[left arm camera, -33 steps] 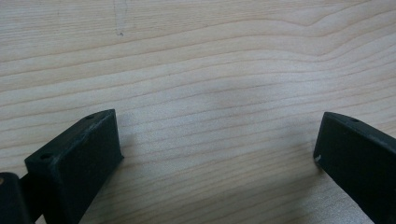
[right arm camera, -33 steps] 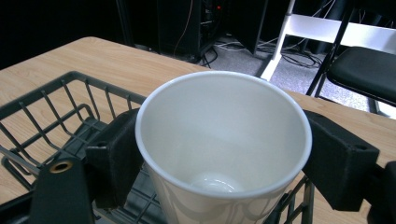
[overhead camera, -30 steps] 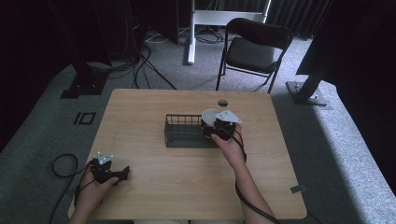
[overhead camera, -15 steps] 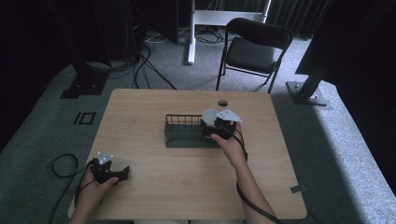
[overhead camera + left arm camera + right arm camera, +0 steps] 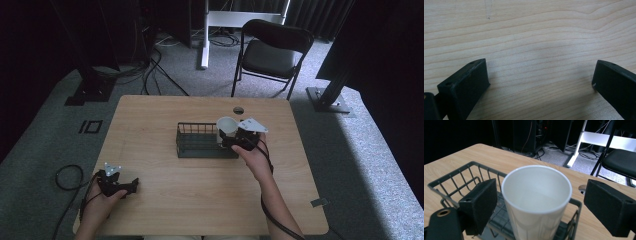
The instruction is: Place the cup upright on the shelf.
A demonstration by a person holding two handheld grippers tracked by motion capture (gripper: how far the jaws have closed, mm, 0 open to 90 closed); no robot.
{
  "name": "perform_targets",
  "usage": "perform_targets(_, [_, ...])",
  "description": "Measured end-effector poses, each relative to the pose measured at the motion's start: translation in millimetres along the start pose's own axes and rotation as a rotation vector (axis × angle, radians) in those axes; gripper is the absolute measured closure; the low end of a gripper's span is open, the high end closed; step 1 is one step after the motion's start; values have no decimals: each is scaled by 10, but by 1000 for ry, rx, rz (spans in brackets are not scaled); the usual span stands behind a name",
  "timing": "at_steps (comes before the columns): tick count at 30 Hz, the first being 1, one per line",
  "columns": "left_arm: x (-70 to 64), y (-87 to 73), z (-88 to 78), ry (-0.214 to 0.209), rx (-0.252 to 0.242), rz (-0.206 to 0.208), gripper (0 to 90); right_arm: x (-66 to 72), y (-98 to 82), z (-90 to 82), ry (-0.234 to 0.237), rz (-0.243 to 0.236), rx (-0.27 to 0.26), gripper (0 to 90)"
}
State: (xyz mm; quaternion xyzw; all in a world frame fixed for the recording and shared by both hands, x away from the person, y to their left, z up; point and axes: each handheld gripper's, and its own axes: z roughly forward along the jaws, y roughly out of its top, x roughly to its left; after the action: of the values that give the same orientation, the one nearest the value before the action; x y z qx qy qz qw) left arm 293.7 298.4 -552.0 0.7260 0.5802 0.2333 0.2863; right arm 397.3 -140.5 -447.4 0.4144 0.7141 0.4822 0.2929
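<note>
Black jaws of the right gripper are standing spread wide on either side of a white paper cup, with a gap showing between the cup wall and each jaw, so nothing is being grasped. The cup is sitting upright and empty inside the right end of a dark wire basket, its rim rising above the basket's top wire. In the high view the right gripper is hovering at that same end of the basket, with its grey three-cornered plate on top, and the person's right hand is wrapping around its body while the forearm is reaching in from the near edge of the table. The basket is lying near the middle of the table, slightly toward the far right corner.

The left gripper is also holding its jaws released, far apart, with bare wood grain lying between them. In the high view the left gripper is resting low over the table near the near left corner, held by the person's left hand, and its cable is looping off the left edge toward the floor.

A black folding chair is standing on grey carpet beyond the far edge of the table.
</note>
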Motion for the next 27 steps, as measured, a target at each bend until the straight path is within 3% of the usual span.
perform_targets(12, [-1, 0, 0, 0, 0, -1, 10, -146, -172, -227, -33, 15, 1, 115])
perform_targets(27, [-1, 0, 1, 1, -1, -1, 10, -431, -604, -372, -88, 77, 42, 115])
